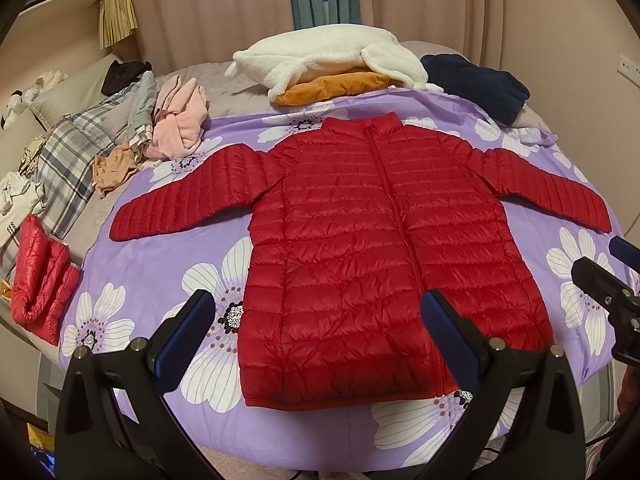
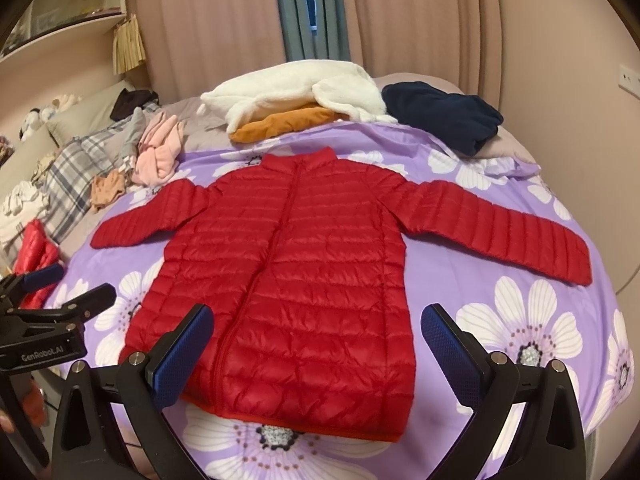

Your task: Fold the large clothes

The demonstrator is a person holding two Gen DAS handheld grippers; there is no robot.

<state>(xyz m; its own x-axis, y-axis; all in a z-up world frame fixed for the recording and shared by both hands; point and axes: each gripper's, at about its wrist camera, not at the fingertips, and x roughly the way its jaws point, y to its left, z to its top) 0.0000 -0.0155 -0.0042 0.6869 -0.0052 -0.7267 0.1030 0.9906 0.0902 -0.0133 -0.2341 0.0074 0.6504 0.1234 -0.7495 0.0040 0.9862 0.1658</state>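
Both claws hang wide open and hold nothing: the left claw (image 1: 320,320) above the hem of the red puffer jacket (image 1: 360,248), the right claw (image 2: 320,332) over the same hem. That jacket lies flat, zipped, sleeves spread, on the purple flowered cover (image 1: 160,256) of the bed. Beyond its collar sits a white fleece pile (image 1: 320,60), seemingly atop an orange garment (image 1: 336,86).
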